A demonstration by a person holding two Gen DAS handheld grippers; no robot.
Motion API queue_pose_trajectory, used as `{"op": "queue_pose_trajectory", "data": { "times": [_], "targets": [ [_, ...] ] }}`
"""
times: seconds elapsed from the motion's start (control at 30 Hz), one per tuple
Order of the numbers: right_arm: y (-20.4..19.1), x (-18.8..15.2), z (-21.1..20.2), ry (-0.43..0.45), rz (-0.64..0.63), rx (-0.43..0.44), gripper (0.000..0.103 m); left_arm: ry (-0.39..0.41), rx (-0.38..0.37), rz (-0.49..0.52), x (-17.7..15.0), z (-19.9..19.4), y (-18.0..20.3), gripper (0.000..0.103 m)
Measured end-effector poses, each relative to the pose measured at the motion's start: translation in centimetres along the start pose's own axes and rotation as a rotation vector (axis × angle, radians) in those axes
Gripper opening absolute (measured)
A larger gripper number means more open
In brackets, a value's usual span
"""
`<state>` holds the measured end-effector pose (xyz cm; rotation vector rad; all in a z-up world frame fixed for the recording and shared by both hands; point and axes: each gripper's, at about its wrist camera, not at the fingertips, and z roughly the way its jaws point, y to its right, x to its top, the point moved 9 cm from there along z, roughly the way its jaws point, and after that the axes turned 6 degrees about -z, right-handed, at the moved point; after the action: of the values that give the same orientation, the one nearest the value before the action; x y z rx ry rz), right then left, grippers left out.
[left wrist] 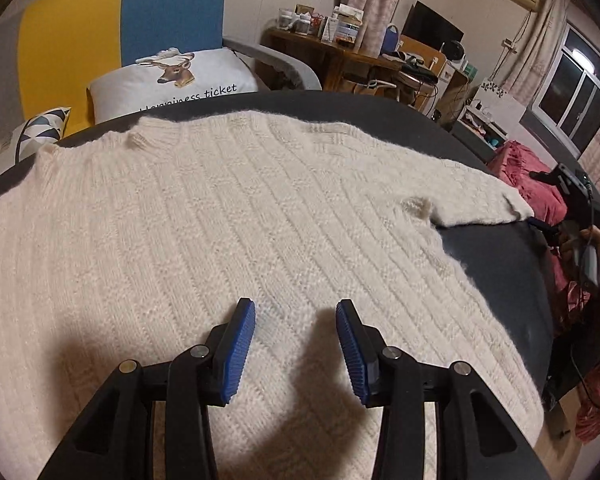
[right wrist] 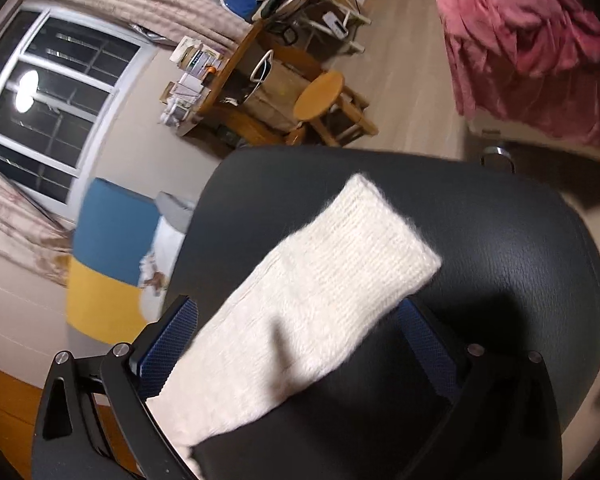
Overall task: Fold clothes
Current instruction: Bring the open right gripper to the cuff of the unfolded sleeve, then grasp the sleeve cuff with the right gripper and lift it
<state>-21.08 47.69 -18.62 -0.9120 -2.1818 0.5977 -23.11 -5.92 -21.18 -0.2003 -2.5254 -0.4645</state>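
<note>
A cream knitted sweater lies spread flat on the dark grey table, collar toward the far edge. My left gripper hovers over the sweater's lower body, open, with nothing between its blue pads. The sweater's right sleeve stretches toward the table's right edge, where my right gripper meets the cuff. In the right wrist view that sleeve runs flat and unbunched between the wide-apart fingers of my right gripper, which is open. The sleeve covers part of the left pad. The cuff end points away over the table.
A yellow and blue sofa with a deer-print pillow stands behind the table. A cluttered wooden desk and a round stool are further off. Pink fabric hangs beside the table's right edge.
</note>
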Motion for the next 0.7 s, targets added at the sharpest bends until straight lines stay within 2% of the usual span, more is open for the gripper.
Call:
{"op": "queue_pose_trajectory", "data": {
  "times": [0.07, 0.17, 0.3, 0.43, 0.6, 0.7],
  "targets": [
    [-0.5, -0.2, 0.9, -0.001, -0.085, -0.076, 0.100, 0.002, -0.007, -0.015, 0.0, 0.0, -0.1, 0.043],
    [-1.1, -0.4, 1.7, -0.017, -0.171, -0.154, 0.078, 0.009, -0.016, -0.026, 0.0, -0.1, -0.1, 0.043],
    [0.1, -0.3, 1.7, -0.019, -0.153, -0.199, 0.025, 0.011, -0.031, -0.038, -0.1, -0.2, -0.2, 0.044],
    [1.3, -0.1, 1.6, -0.017, -0.063, -0.111, 0.024, 0.014, -0.034, -0.041, -0.1, -0.2, -0.2, 0.044],
    [1.8, 0.1, 1.6, -0.007, -0.007, -0.047, 0.022, 0.013, -0.032, -0.033, -0.2, -0.2, -0.1, 0.046],
    [2.8, 0.1, 1.4, 0.010, 0.107, 0.069, 0.025, 0.014, -0.034, -0.035, -0.2, -0.2, -0.1, 0.046]
  ]
}}
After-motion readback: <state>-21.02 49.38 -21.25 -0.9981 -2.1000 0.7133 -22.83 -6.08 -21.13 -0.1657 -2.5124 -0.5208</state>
